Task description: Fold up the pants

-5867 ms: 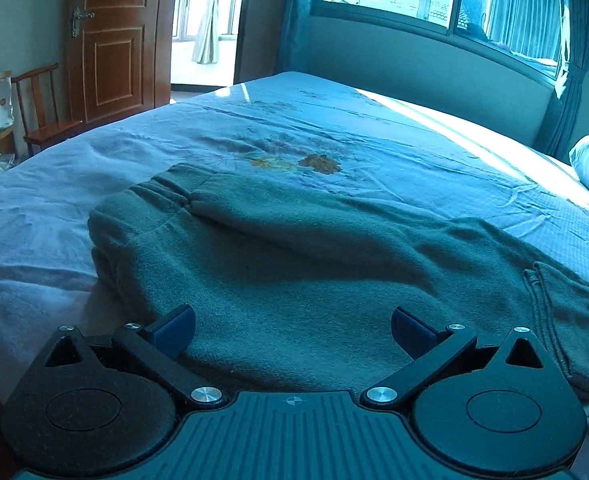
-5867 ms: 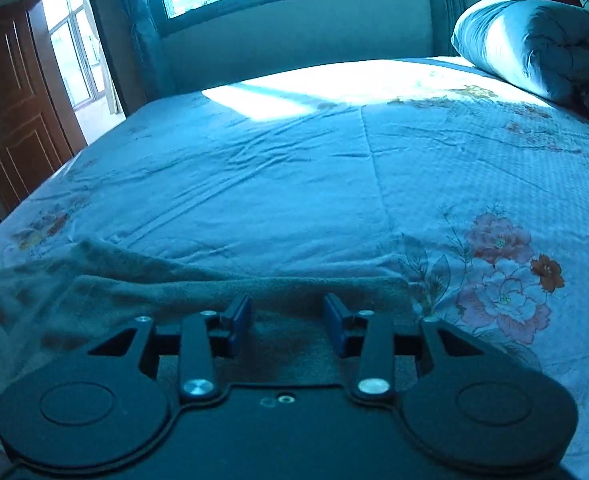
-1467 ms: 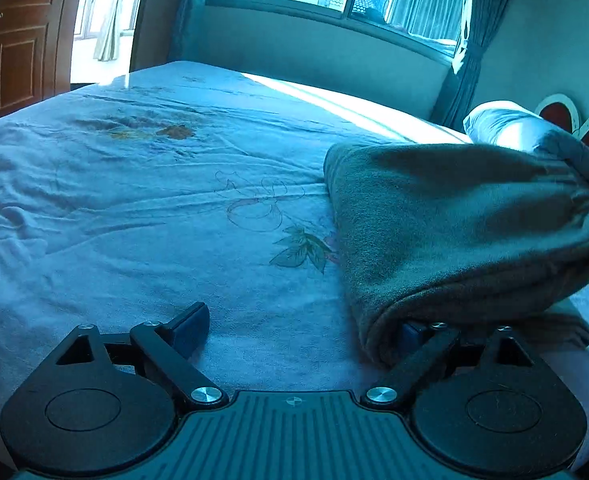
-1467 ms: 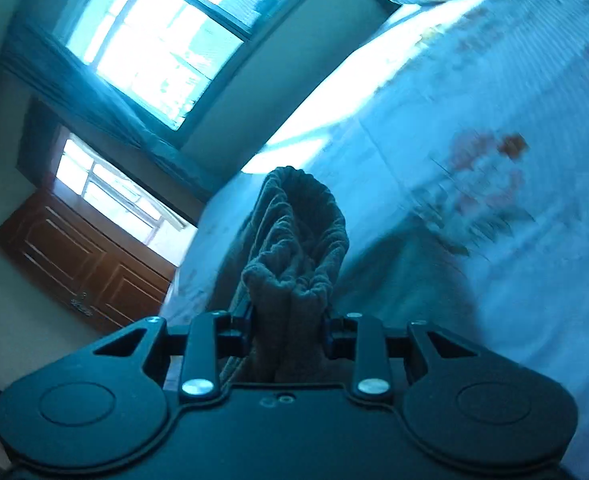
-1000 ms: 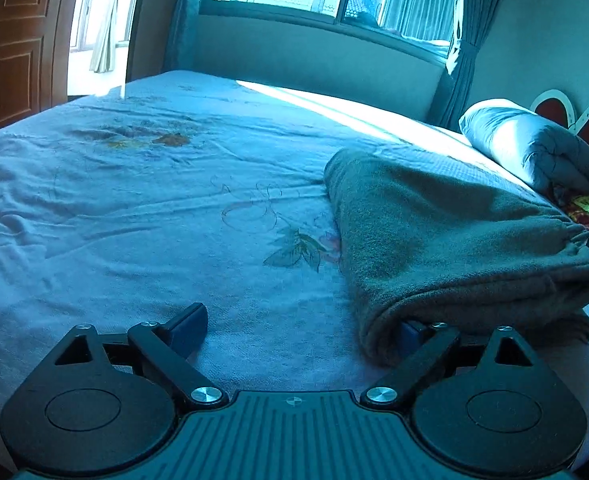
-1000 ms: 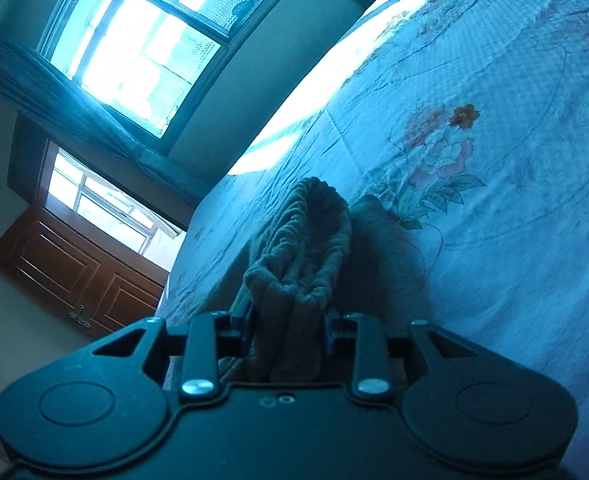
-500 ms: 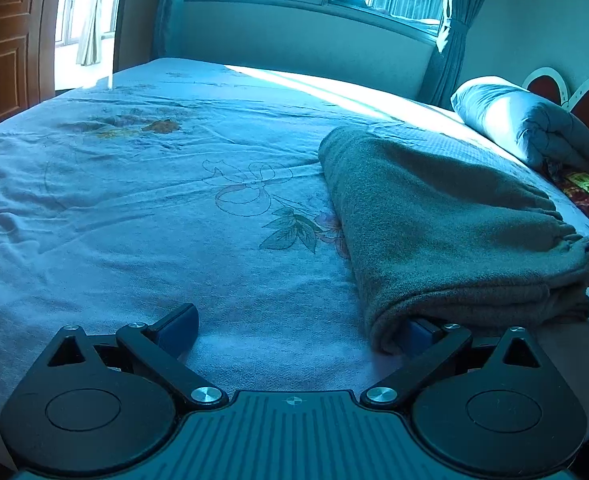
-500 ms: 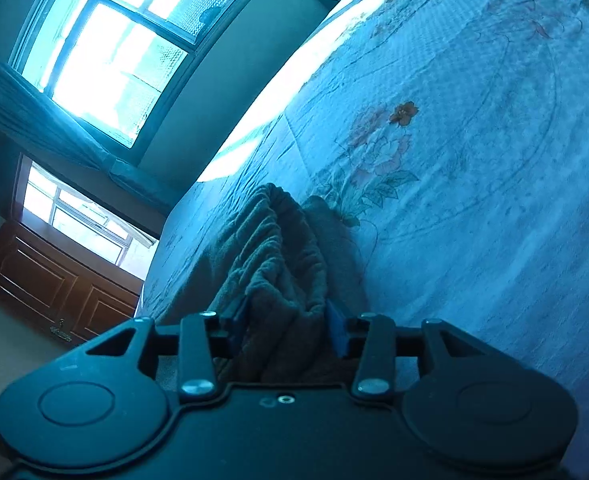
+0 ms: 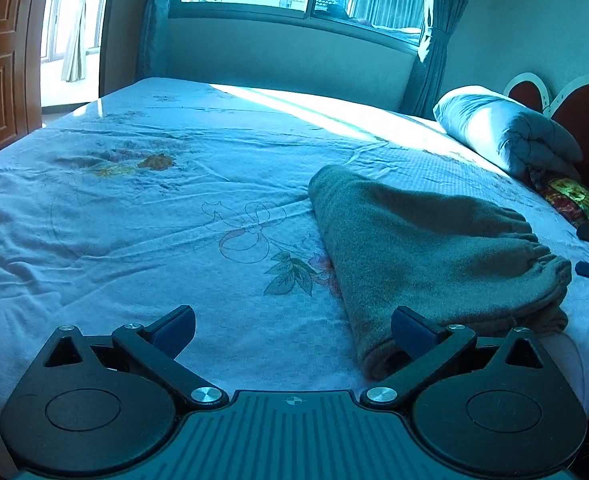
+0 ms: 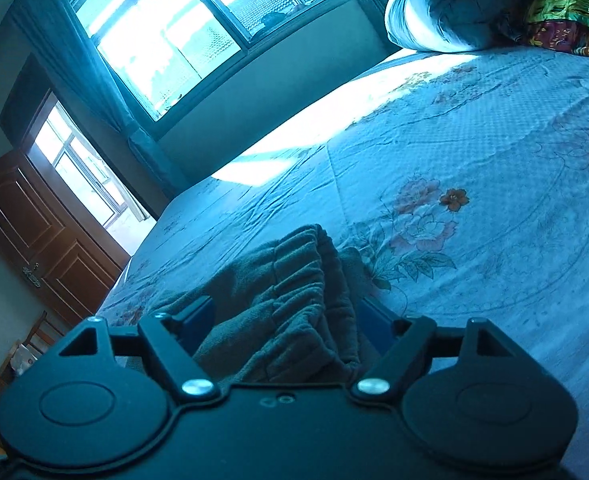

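Lying folded pants (image 9: 434,248), left tool (image 9: 292,326) spread empty, right tool (image 10: 290,320) released astride waistband.

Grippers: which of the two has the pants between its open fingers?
The right gripper: the pants waistband sits between its spread fingers. The left gripper straddles mostly bare sheet.

left gripper (image 9: 292,330): black plastic, round discs, silver screws, blue pads
right gripper (image 10: 284,320): black linkages, silver screws, blue pads
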Available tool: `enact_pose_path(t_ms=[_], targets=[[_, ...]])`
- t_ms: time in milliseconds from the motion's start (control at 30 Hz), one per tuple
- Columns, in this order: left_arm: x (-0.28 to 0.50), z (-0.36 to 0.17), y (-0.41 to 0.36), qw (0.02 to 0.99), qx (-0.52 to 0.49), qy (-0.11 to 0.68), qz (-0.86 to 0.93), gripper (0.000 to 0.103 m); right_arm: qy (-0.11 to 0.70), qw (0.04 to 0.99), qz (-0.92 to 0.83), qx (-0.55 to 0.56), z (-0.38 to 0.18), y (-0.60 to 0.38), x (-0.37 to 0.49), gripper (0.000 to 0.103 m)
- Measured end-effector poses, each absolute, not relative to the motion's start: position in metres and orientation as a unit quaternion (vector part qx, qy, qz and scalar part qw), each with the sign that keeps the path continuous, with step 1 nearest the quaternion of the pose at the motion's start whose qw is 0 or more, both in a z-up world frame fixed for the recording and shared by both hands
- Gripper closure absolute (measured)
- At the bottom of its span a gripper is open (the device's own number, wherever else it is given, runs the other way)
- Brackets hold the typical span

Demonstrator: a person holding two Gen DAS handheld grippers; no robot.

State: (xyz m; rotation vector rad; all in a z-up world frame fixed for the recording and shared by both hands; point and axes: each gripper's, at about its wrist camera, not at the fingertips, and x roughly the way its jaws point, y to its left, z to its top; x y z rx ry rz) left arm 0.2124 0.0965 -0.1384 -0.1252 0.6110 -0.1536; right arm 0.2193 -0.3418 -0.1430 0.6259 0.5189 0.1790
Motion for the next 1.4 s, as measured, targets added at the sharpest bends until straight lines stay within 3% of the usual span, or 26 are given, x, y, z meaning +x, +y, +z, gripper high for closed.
enact_pose_path(t_ms=[167, 267, 400, 567, 600, 633, 700, 767, 867, 900, 933, 1067, 1167, 1233, 1400], targets=[[0.266, -0.153, 0.118, 0.921, -0.169, 0.331, -0.116, 0.0, 0.3, 0.896, 0.082, 0.316, -0.163, -0.345, 0.247, 0.029], [0.291, -0.168, 0.126, 0.895, -0.236, 0.352, -0.136, 0.0, 0.302, 0.897, 0.073, 0.315, -0.163, -0.346, 0.251, 0.033], [0.304, -0.172, 0.119, 0.902, -0.222, 0.352, -0.12, 0.0, 0.218, 0.927, 0.108, 0.286, -0.124, -0.332, 0.25, 0.033], [0.331, -0.168, 0.116, 0.911, -0.218, 0.343, -0.068, 0.0, 0.271, 0.899, 0.192, 0.286, -0.119, -0.298, 0.303, 0.035], [0.335, -0.17, 0.114, 0.911, -0.215, 0.347, -0.065, 0.0, 0.318, 0.895, 0.167, 0.264, -0.131, -0.291, 0.318, 0.038], [0.343, -0.173, 0.109, 0.908, -0.2, 0.364, -0.059, 0.0, 0.351, 0.891, 0.138, 0.252, -0.143, -0.29, 0.327, 0.056], [0.354, -0.178, 0.095, 0.905, -0.148, 0.396, -0.054, 0.0, 0.347, 0.892, 0.131, 0.259, -0.158, -0.3, 0.325, 0.068], [0.358, -0.177, 0.082, 0.912, -0.09, 0.397, -0.05, 0.0, 0.338, 0.89, 0.147, 0.27, -0.153, -0.307, 0.316, 0.068], [0.353, -0.165, 0.087, 0.921, -0.109, 0.371, -0.053, 0.0, 0.295, 0.912, 0.131, 0.254, -0.133, -0.31, 0.294, 0.047], [0.351, -0.159, 0.09, 0.926, -0.123, 0.351, -0.058, 0.0, 0.277, 0.923, 0.129, 0.234, -0.124, -0.308, 0.289, 0.033], [0.351, -0.153, 0.092, 0.931, -0.137, 0.333, -0.062, 0.0, 0.265, 0.929, 0.133, 0.222, -0.117, -0.304, 0.287, 0.031], [0.358, -0.139, 0.073, 0.934, -0.138, 0.312, -0.105, 0.0, 0.25, 0.949, 0.109, 0.156, -0.099, -0.288, 0.298, 0.034], [0.376, -0.165, 0.048, 0.913, -0.063, 0.391, -0.092, 0.0, 0.273, 0.943, 0.086, 0.171, -0.11, -0.299, 0.309, 0.032], [0.378, -0.178, 0.057, 0.908, -0.093, 0.396, -0.099, 0.0, 0.295, 0.938, 0.069, 0.169, -0.122, -0.307, 0.308, 0.034], [0.359, -0.167, 0.082, 0.885, -0.178, 0.394, -0.171, 0.0, 0.303, 0.891, 0.122, 0.315, -0.148, -0.364, 0.282, 0.029]])
